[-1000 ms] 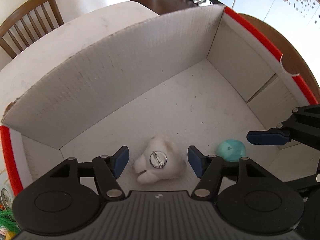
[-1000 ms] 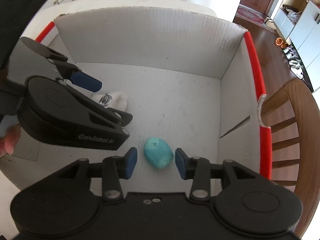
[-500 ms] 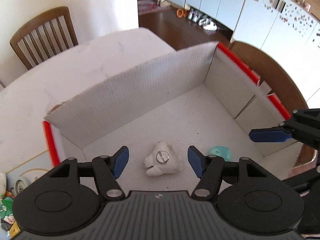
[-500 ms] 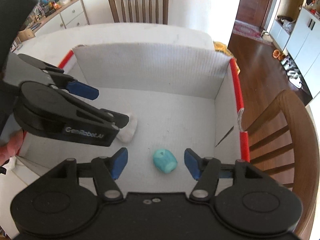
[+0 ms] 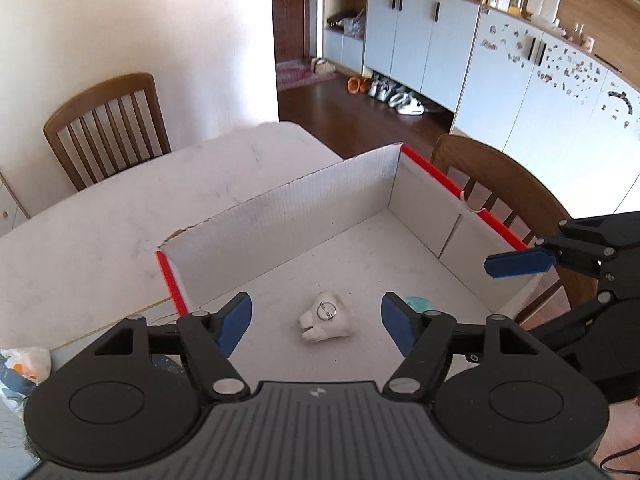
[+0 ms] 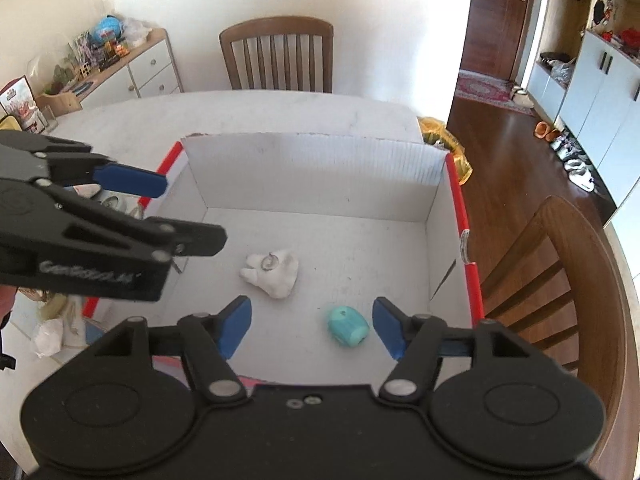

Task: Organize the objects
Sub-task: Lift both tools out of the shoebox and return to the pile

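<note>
1. Objects observed: a white tooth-shaped object [image 6: 272, 274] and a teal object [image 6: 348, 325], both lying on the floor of a white cardboard box [image 6: 316, 168].
2. Left tool [image 5: 316, 322]: jaws opening, nothing between the blue pads; it hangs above the box, with the white tooth-shaped object, which carries a metal ring, in line below the gap.
3. Right tool [image 6: 311, 327]: jaws opening, nothing gripped; the teal object lies on the box floor below, toward the right pad, untouched.
4. The two objects lie apart from each other, in the half of the box nearer the tools; the teal one is closer to the red-edged right wall.
5. The box stands on a white surface [image 6: 248, 114], at the corner beside a wooden chair [image 6: 560, 280].
6. A second wooden chair [image 6: 277, 54] stands at the far edge of the surface.
7. Small clutter lies on the surface left of the box; details unclear.
</note>
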Demonstrator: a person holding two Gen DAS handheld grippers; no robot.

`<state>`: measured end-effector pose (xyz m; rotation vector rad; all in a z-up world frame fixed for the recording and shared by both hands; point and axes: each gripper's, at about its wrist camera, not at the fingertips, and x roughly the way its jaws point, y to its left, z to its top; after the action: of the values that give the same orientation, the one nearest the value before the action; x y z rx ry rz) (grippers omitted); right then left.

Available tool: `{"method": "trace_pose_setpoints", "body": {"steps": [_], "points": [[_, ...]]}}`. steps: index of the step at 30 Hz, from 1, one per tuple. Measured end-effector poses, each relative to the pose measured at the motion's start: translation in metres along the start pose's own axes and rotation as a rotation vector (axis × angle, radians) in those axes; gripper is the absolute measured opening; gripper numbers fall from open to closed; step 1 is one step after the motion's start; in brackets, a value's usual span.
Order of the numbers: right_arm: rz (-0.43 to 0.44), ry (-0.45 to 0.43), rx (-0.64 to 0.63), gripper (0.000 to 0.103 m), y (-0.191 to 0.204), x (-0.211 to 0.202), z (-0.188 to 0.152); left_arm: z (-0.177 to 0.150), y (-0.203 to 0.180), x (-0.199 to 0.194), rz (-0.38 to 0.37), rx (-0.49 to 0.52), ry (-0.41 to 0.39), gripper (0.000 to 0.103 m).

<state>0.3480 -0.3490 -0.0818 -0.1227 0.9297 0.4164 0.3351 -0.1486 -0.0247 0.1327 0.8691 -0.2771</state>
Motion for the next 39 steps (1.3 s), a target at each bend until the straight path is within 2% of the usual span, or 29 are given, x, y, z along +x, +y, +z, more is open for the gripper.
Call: {"method": "trace_pose_setpoints", "body": {"steps": [13, 17, 30, 32, 34, 39], "points": [[0.005, -0.078, 0.061, 0.079, 0.025, -0.028, -0.012, -0.031, 0.023, -0.060, 0.009, -0.025, -0.121, 0.082], [0.008, -0.113, 0.063, 0.084, 0.041, -0.035, -0.014, -0.042, 0.036, -0.075, 0.016, -0.034, -0.153, 0.083], [0.021, -0.237, 0.076, 0.090, 0.088, -0.054, -0.025, -0.081, 0.069, -0.117, 0.050, -0.043, -0.238, 0.088], [0.017, -0.262, 0.069, 0.098, 0.095, -0.057, -0.027, -0.089, 0.074, -0.123, 0.051, -0.047, -0.249, 0.097], [0.020, -0.283, 0.067, 0.099, 0.103, -0.060, -0.028, -0.098, 0.080, -0.127, 0.057, -0.054, -0.257, 0.100], [0.031, -0.299, 0.071, 0.102, 0.123, -0.060, -0.030, -0.118, 0.102, -0.134, 0.033, -0.073, -0.252, 0.103]]}}
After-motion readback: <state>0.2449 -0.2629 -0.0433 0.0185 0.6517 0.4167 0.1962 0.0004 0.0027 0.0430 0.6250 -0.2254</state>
